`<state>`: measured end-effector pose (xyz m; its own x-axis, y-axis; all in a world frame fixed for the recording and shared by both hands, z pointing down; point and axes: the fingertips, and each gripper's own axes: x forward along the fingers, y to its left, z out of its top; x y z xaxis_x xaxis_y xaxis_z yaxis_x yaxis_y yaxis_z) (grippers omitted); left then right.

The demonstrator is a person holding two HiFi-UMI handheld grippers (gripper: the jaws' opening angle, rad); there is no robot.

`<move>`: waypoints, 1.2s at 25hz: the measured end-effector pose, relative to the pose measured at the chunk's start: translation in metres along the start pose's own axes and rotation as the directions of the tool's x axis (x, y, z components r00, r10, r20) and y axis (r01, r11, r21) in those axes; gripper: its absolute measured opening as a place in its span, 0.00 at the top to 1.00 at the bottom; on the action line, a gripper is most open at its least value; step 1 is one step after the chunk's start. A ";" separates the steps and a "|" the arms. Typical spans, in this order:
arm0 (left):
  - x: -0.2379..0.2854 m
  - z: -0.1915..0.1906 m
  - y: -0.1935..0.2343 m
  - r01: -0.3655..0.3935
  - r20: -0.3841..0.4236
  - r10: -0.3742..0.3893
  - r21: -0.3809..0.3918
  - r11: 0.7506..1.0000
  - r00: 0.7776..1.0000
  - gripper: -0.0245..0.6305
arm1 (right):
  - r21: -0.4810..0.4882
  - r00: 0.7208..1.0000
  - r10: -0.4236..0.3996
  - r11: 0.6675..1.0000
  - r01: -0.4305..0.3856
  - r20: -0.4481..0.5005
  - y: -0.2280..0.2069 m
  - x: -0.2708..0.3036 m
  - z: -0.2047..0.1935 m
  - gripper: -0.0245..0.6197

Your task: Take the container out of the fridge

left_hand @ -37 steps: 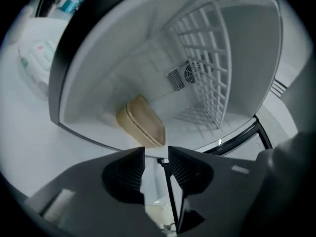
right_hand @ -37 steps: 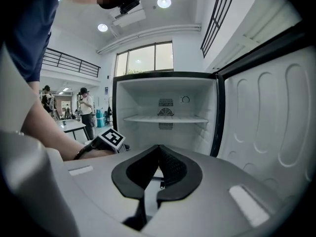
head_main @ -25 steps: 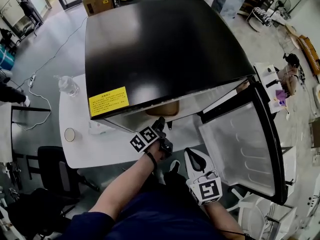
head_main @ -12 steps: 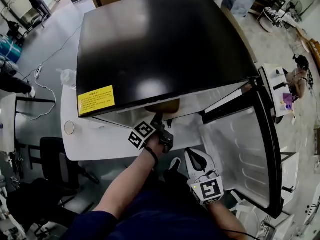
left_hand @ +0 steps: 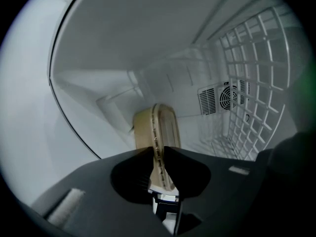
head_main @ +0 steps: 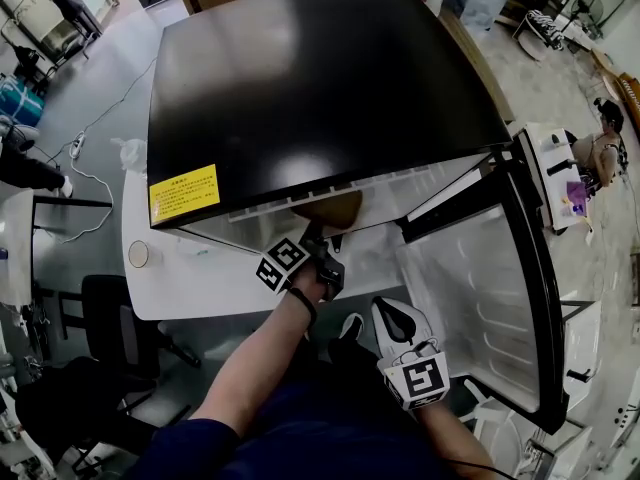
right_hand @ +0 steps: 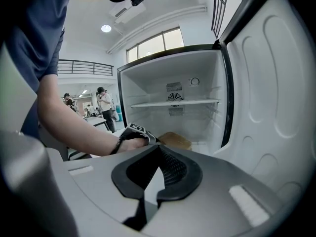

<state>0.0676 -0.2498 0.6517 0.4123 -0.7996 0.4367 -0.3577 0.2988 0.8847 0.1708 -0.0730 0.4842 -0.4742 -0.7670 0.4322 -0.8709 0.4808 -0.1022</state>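
1. Your left tool point(left_hand: 158, 151) is closing on the tan container point(left_hand: 159, 125). The near rim sits between the jaws, and the pads look to be touching it on both sides.
2. Your right tool point(right_hand: 158, 148) is pressed together with nothing in it. It hangs low outside the fridge point(head_main: 330, 78), beside the open door point(head_main: 480, 298).
3. The container lies flat on the floor of the fridge compartment, near the front opening and under the white shelf point(right_hand: 173, 102). I see nothing else touching it.
4. Step in hand is securing the pinch. You only have the rim edge, so let the jaws finish closing before any pull. The bite looks shallow; if it feels loose, push in deeper and re-grip.
5. Next, draw it straight back toward yourself, level, with just enough lift to clear the front lip.
6. A thin edge grip means the far end may sag, so pull slowly with your wrist flat. Have the right tool ready to support the near end once it's out. The door is swung wide, so I expect no clash there.
7. Orientation: it's a shallow box with the broad faces up and down. In the left gripper view you see it edge-on, with the rim seam running along the jaw line.
8. The long axis appears to run from the opening back into the fridge, roughly in line with your left tool. The right gripper view suggests a slight diagonal, but I can't tell the exact angle.
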 end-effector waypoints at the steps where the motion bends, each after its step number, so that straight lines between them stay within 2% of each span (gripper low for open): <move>1: -0.001 0.000 -0.001 0.008 -0.004 -0.008 0.011 1.000 1.000 0.87 | -0.003 1.000 0.004 1.000 -0.004 0.000 0.001 0.000 0.001 0.95; 5: -0.006 -0.003 -0.002 0.029 -0.030 -0.029 0.031 0.999 0.999 0.89 | -0.001 1.000 0.012 1.000 -0.012 0.005 0.006 0.000 -0.004 0.95; 13: -0.030 -0.012 0.009 0.009 -0.091 -0.002 0.069 0.998 0.996 0.89 | 0.009 1.000 0.023 1.000 -0.023 0.010 0.012 0.002 -0.005 0.95; 17: -0.045 -0.028 0.011 0.006 -0.152 0.013 0.123 0.992 0.988 0.89 | 0.014 0.999 0.034 0.999 -0.034 0.008 0.014 0.002 -0.008 0.95; 23: -0.075 -0.047 0.019 0.013 -0.224 0.023 0.159 0.987 0.974 0.89 | 0.008 0.998 0.070 0.998 -0.070 0.012 0.021 0.004 -0.008 0.95; 30: -0.121 -0.058 0.039 -0.013 -0.265 0.062 0.185 0.983 0.962 0.89 | -0.019 0.994 0.111 0.994 -0.111 0.022 0.030 -0.002 -0.009 0.95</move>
<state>0.0524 -0.1107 0.6429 0.5967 -0.6125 0.5185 -0.5117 0.2073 0.8338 0.1470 -0.0536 0.4882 -0.5708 -0.7181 0.3981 -0.8103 0.5709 -0.1320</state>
